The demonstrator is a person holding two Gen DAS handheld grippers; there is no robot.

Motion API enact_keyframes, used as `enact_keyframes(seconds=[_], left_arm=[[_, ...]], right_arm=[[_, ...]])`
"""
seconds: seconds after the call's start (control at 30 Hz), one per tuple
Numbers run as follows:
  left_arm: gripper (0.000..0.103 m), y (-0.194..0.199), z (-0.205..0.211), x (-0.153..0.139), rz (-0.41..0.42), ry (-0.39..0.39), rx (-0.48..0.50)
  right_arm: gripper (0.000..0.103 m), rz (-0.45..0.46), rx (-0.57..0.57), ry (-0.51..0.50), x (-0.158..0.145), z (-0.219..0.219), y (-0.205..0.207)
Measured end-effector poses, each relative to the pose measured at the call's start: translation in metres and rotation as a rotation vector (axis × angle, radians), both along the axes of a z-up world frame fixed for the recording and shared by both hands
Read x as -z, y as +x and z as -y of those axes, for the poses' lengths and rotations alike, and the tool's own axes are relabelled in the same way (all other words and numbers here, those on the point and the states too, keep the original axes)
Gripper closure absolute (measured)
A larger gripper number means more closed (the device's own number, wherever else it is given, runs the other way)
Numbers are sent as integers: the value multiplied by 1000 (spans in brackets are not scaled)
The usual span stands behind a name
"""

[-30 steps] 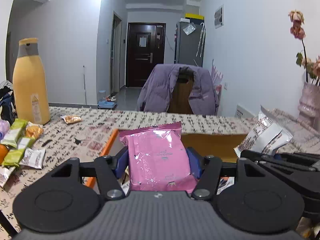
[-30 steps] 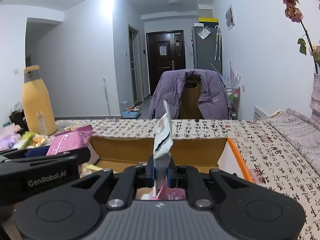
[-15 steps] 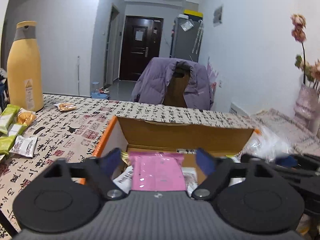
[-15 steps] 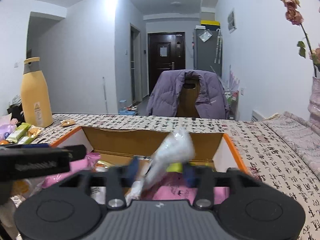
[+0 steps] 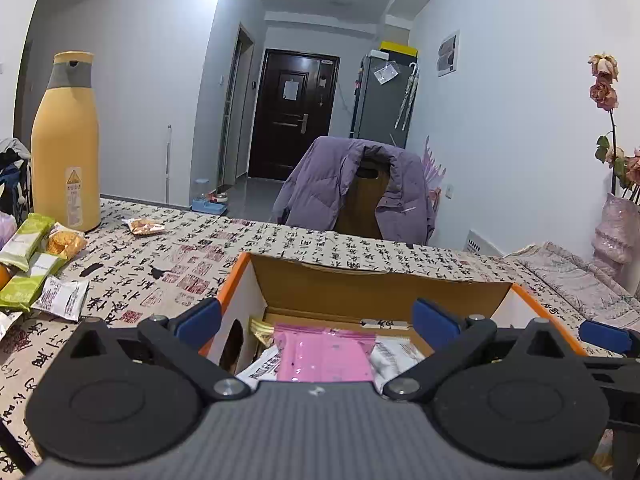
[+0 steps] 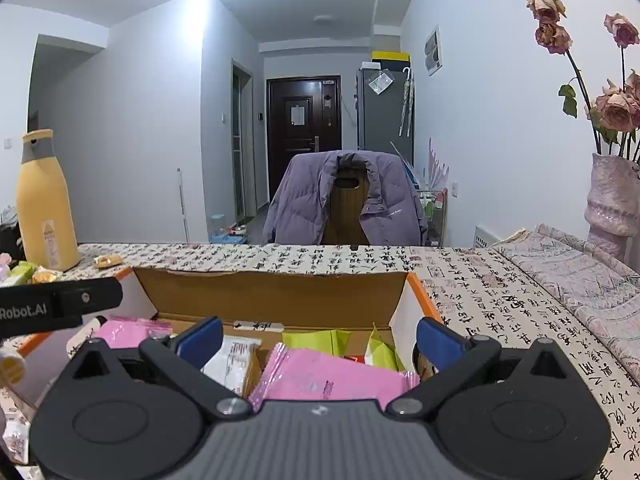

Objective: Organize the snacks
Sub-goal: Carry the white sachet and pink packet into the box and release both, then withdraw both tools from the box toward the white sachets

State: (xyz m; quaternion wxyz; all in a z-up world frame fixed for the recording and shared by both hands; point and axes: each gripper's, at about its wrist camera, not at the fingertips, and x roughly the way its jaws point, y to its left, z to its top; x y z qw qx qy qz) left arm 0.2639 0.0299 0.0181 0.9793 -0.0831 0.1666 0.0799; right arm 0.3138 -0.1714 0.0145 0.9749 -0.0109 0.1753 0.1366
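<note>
Cardboard box with orange rim (image 5: 400, 292) holds pink snack packets (image 5: 324, 354); both the left gripper (image 5: 316, 318) and right gripper (image 6: 318, 338) are opening, empty, above it. Yellow bottle (image 5: 66, 148) and green bars (image 5: 28, 236) sit left on the surface (image 5: 168, 256).

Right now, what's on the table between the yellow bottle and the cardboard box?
Left wrist view: a small orange-brown snack packet lies near the yellow bottle; otherwise bare patterned tablecloth up to the cardboard box.

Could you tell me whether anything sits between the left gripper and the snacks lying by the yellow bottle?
Nothing visible does. The left gripper, jaws opening with nothing between them, is over the box. Between it and the snacks near the bottle lies only bare tablecloth.
</note>
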Motion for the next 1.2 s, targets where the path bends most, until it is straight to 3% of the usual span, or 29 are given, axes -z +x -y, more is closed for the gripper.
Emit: enact_keyframes(seconds=[0.3, 0.73, 1.2], left_arm=[[0, -10, 7, -17, 19, 11, -5], [0, -54, -6, -35, 14, -9, 11], [0, -108, -23, -3, -84, 25, 53]], right_arm=[[0, 11, -3, -17, -17, 0, -6], [0, -9, -32, -57, -41, 13, -53], [0, -77, -56, -104, -20, 29, -107]])
